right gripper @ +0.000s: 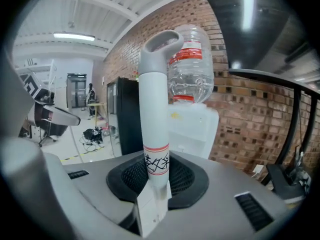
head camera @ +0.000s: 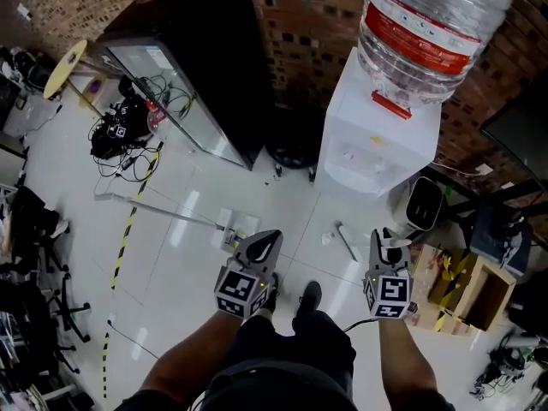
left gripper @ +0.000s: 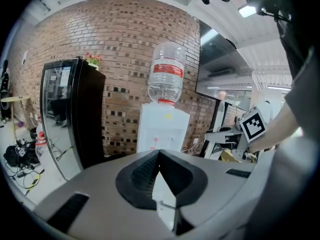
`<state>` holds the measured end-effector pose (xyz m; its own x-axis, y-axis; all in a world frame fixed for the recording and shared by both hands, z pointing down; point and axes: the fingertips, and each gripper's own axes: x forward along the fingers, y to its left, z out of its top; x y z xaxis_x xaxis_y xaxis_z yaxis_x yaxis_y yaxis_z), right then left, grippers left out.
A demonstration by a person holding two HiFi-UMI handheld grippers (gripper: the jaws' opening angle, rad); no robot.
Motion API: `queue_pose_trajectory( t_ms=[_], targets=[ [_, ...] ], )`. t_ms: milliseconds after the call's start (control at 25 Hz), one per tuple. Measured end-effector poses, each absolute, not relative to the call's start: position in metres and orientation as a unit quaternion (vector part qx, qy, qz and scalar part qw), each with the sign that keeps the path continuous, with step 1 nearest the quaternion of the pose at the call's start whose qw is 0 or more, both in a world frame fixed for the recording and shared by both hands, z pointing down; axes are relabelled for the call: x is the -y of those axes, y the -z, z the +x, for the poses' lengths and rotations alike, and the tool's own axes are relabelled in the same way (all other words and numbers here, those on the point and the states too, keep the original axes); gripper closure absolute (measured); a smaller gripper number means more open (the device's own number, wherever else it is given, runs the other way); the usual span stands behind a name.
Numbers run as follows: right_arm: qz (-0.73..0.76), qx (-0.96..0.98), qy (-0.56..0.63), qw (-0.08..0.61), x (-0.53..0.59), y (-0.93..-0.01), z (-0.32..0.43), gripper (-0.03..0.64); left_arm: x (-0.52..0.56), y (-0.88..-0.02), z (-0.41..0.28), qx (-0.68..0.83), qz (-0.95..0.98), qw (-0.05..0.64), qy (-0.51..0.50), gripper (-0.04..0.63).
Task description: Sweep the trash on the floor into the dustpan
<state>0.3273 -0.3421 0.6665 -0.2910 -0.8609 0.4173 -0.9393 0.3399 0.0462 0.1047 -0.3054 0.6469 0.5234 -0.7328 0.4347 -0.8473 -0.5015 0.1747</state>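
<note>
On the white floor ahead of my feet lie small white scraps (head camera: 329, 238) and a short grey stick (head camera: 346, 241). My right gripper (head camera: 387, 245) (right gripper: 156, 176) is shut on an upright white handle (right gripper: 154, 114) with a loop at its top, a red band and black scribbles. What hangs below that handle is hidden. My left gripper (head camera: 264, 245) (left gripper: 159, 156) is held beside it at the left, jaws shut, with nothing visible between the pads. I cannot make out a dustpan in any view.
A white water dispenser (head camera: 377, 135) with a big bottle stands ahead by the brick wall, and a black glass-door fridge (head camera: 214, 67) is left of it. A thin metal rod (head camera: 171, 214) lies on the floor, with tangled cables (head camera: 120, 131) further left. A wooden crate (head camera: 471, 285) sits at the right.
</note>
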Motion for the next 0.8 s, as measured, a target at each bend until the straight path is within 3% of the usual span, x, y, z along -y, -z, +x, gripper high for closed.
queue_pose_trajectory(
  t_ms=[320,800],
  targets=[
    [0.51,0.829,-0.126,0.193,0.325,-0.674,0.26,0.532,0.277,-0.617,0.051,0.518,0.827,0.172,-0.136,0.587],
    [0.524,0.814,-0.177,0.174,0.316,-0.67,0.225,0.526,0.214,-0.585,-0.052,0.63,0.749,0.175,-0.111,0.587]
  ],
)
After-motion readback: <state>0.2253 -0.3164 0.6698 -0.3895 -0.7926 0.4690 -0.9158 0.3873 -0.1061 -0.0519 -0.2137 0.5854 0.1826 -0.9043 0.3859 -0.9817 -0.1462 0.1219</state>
